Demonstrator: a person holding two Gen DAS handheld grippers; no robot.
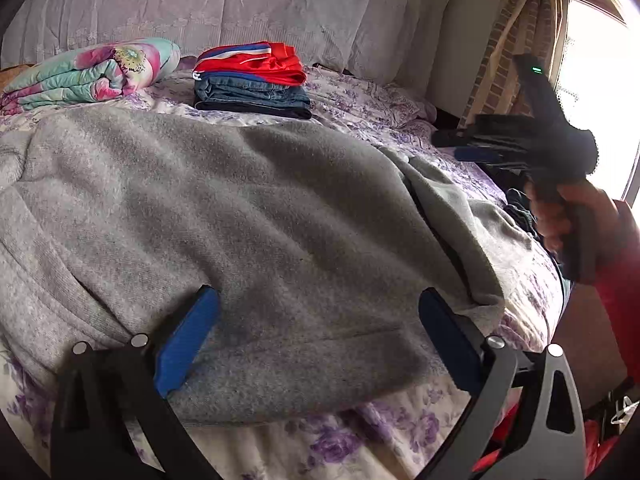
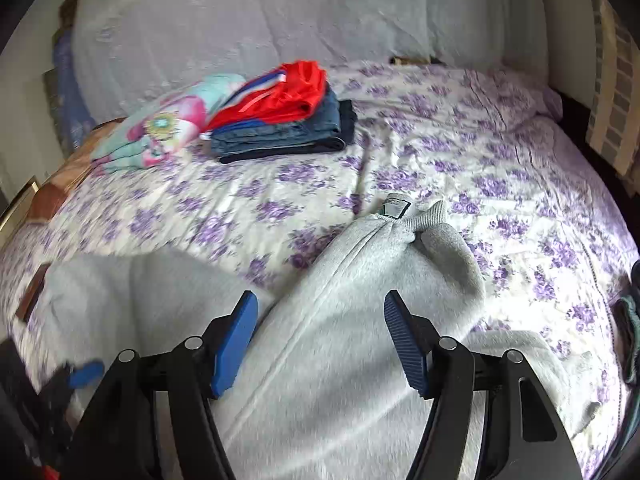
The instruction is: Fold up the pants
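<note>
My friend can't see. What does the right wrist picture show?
Grey sweatpants lie spread on a bed with a purple-flowered sheet, and the open right gripper hovers over them, blue fingers apart. Farther back sit a stack of folded clothes, red on top, and a folded floral quilt.

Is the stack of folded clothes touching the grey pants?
Apart. The right wrist view shows a wide strip of bare floral bedsheet between the stack of folded clothes and the grey pants.
</note>
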